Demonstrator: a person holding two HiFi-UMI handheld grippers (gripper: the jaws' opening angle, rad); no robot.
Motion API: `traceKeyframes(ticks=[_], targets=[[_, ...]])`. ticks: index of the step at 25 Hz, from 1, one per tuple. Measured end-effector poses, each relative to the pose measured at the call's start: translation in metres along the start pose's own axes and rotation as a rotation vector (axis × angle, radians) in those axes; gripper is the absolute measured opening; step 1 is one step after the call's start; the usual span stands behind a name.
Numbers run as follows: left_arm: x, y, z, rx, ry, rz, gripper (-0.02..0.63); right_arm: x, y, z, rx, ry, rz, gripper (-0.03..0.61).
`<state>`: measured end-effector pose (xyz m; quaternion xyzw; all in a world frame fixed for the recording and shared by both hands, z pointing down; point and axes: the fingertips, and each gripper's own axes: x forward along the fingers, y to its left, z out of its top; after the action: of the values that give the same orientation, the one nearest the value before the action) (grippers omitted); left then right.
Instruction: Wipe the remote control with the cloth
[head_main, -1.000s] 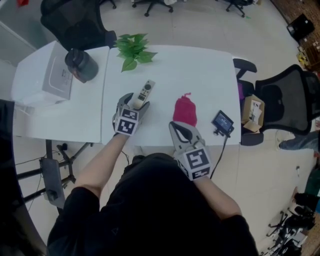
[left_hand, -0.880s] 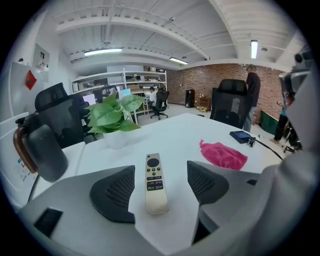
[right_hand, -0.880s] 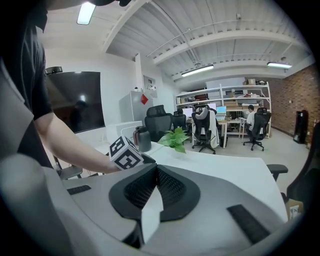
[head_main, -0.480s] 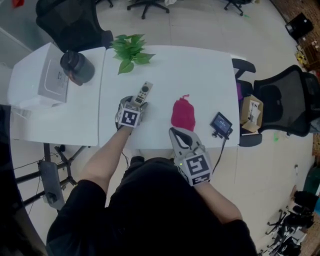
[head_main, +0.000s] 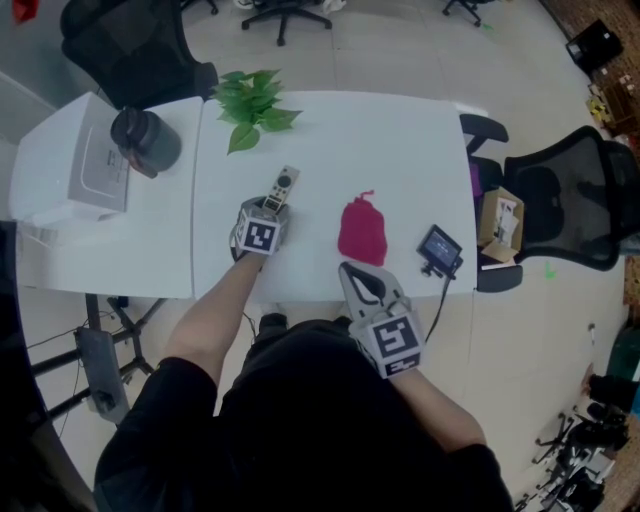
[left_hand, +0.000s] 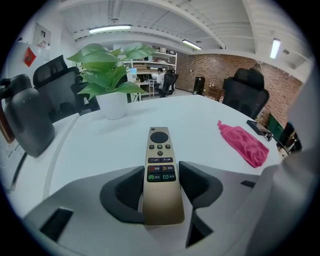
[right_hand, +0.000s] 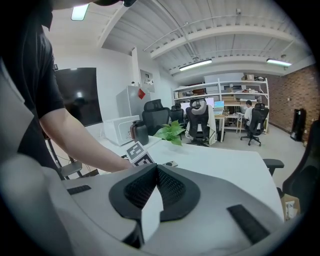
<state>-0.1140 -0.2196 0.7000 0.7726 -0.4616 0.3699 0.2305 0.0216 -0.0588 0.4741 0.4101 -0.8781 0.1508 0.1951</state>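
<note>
The gold remote control (head_main: 284, 184) lies on the white table (head_main: 400, 140), its buttons facing up. My left gripper (head_main: 272, 207) reaches over its near end. In the left gripper view the jaws are closing, and the dark pads (left_hand: 127, 187) lie against both sides of the remote control (left_hand: 160, 165) at the left gripper (left_hand: 161, 176). The pink cloth (head_main: 361, 229) lies bunched to the right of the remote, seen again as the cloth (left_hand: 243, 143). My right gripper (head_main: 362, 277) hovers at the table's near edge just below the cloth, shut and empty, its pads together (right_hand: 155, 187).
A potted green plant (head_main: 250, 100) stands at the back of the table. A black jug (head_main: 145, 140) and a white appliance (head_main: 90, 165) sit on the left table. A small screen device (head_main: 440, 248) with a cable lies at the right front corner. A black office chair (head_main: 560, 210) stands to the right.
My left gripper slid forward over the remote's near end and its jaws narrowed around it. The right gripper stayed near the table's front edge, shut.
</note>
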Motion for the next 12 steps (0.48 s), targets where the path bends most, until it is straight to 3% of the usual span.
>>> traceKeyframes(ticks=[6,12], targets=[[0.0,0.001,-0.001,0.034,0.013,0.019,0.212,0.0,-0.002,0.0,0.006,-0.001,-0.005,0.009],[-0.022,-0.004,0.014,0.077,-0.075,0.037,0.21,-0.001,-0.002,0.002,0.013,-0.011,-0.005,0.009]])
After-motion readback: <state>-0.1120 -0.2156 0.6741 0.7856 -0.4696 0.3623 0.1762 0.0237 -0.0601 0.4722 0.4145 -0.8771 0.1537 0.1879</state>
